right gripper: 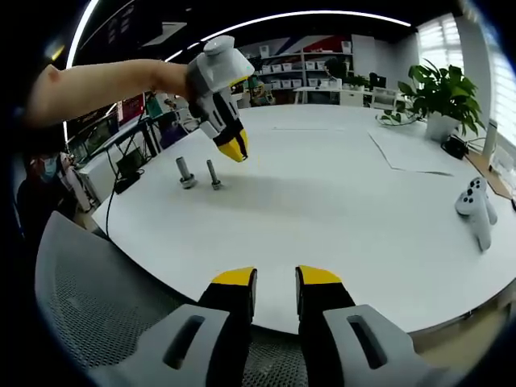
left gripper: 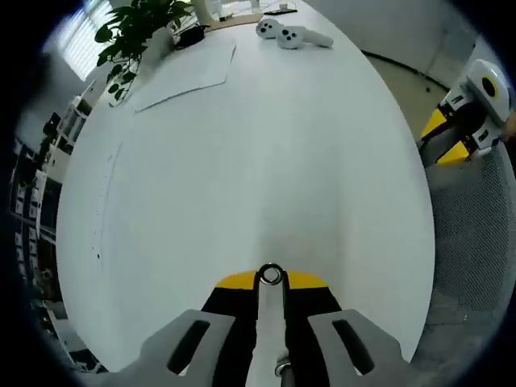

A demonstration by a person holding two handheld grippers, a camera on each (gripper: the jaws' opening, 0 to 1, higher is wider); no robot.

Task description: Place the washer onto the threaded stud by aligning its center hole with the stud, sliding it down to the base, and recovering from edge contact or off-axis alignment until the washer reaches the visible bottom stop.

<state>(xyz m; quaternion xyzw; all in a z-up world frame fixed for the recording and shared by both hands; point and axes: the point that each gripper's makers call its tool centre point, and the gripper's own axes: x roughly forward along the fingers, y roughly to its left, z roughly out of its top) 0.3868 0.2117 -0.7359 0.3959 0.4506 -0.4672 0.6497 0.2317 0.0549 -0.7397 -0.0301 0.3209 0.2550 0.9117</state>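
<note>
Broadly, white round table (right gripper: 347,201); shelving (right gripper: 310,68) behind, plant (right gripper: 439,93) rt.

Left tongs (left gripper: 270,282) pinch washer (left gripper: 270,276) abv white table (left gripper: 242,161).

Left gripper view close above the table (left gripper: 242,161); right gripper view farther back.

Each gripper has a light grey moulded body with two black jaws capped by yellow tips. The right gripper (right gripper: 276,284) carries an oblong slot in each grey jaw shoulder. The left gripper (right gripper: 235,148) has the same grey housing and yellow-tipped black jaws. The person's forearm (right gripper: 101,85) is bare, with no sleeve
</note>
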